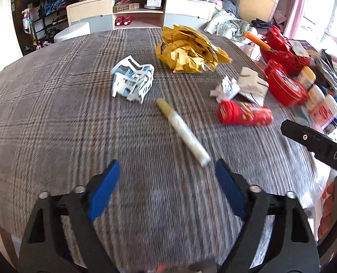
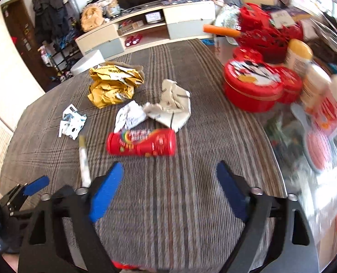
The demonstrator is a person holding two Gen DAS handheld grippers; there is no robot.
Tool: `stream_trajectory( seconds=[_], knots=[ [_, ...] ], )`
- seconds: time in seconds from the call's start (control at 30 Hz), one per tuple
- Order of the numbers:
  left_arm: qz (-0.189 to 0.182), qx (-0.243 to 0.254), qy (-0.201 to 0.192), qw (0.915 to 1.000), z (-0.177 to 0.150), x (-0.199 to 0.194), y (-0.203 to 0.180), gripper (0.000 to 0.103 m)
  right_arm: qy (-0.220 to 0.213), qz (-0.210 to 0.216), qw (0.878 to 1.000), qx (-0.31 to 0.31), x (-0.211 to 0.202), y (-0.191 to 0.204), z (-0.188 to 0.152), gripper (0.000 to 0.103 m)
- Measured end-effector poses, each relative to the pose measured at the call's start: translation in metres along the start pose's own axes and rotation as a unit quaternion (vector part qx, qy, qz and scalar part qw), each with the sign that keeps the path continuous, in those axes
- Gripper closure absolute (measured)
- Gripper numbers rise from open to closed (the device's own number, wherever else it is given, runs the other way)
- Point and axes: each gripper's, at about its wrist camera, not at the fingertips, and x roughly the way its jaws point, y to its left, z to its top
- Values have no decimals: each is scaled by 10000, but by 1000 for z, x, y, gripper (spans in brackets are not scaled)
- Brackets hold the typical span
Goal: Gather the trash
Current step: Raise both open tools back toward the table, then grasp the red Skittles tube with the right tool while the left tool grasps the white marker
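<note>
Trash lies on a plaid tablecloth [image 1: 54, 113]. A white marker pen [image 1: 183, 132] lies just ahead of my open, empty left gripper [image 1: 167, 173]. Farther off are a white and blue plastic piece [image 1: 132, 82], a crumpled yellow bag [image 1: 191, 52], crumpled white paper [image 1: 241, 86] and a red tube [image 1: 244, 113] on its side. My right gripper [image 2: 169, 175] is open and empty, with the red tube [image 2: 142, 142] just ahead of it. The pen [image 2: 83, 159], the paper [image 2: 164, 107], the yellow bag [image 2: 115, 84] and the plastic piece [image 2: 71, 120] also show there.
Red tins [image 2: 259, 84], a red basket [image 2: 266, 29], bottles [image 2: 298, 54] and other clutter crowd the table's right side. A cabinet [image 1: 136, 11] stands beyond the far edge. The right gripper's body [image 1: 316, 143] shows at the right of the left wrist view.
</note>
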Motion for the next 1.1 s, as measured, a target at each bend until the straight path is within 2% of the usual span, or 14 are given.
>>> stream_trajectory(
  seconds=[0.07, 0.1, 0.23, 0.33, 0.43, 0.53, 0.7, 0.77, 0.83, 0.97, 1.07, 1.1],
  knots=[
    [9, -31, 54, 10000, 5, 9, 1, 45, 6, 9, 9999, -163, 9, 1, 7, 30],
    [-3, -49, 108, 9999, 9, 16, 0, 46, 2, 53, 9998, -197, 13, 1, 11, 30],
    [-21, 0, 13, 10000, 17, 23, -3, 44, -9, 236, 9996, -156, 23, -1, 26, 30],
    [109, 155, 26, 9998, 22, 29, -10, 45, 93, 357, 9992, -158, 35, 2, 37, 30],
    [126, 65, 90, 9999, 25, 36, -8, 45, 189, 442, 9986, -209, 45, 7, 41, 30],
    [226, 208, 67, 9995, 26, 39, -9, 47, 357, 532, 9975, -289, 56, 14, 41, 30],
    [299, 202, 59, 9993, 26, 35, 2, 64, 509, 658, 9955, -458, 55, 22, 33, 30],
    [307, 146, 75, 9994, 28, 34, 9, 77, 586, 717, 9941, -559, 54, 25, 29, 31],
    [314, 126, 86, 9994, 28, 33, 14, 85, 691, 772, 9923, -682, 52, 29, 22, 33],
    [274, 122, 75, 9995, 28, 31, 22, 90, 872, 908, 9878, -917, 51, 39, 9, 35],
    [254, 140, 54, 9996, 29, 31, 24, 91, 771, 722, 9873, -1190, 52, 49, 3, 40],
    [253, 151, 45, 9996, 29, 31, 23, 91, 736, 676, 9874, -1225, 53, 51, 3, 44]
  ],
)
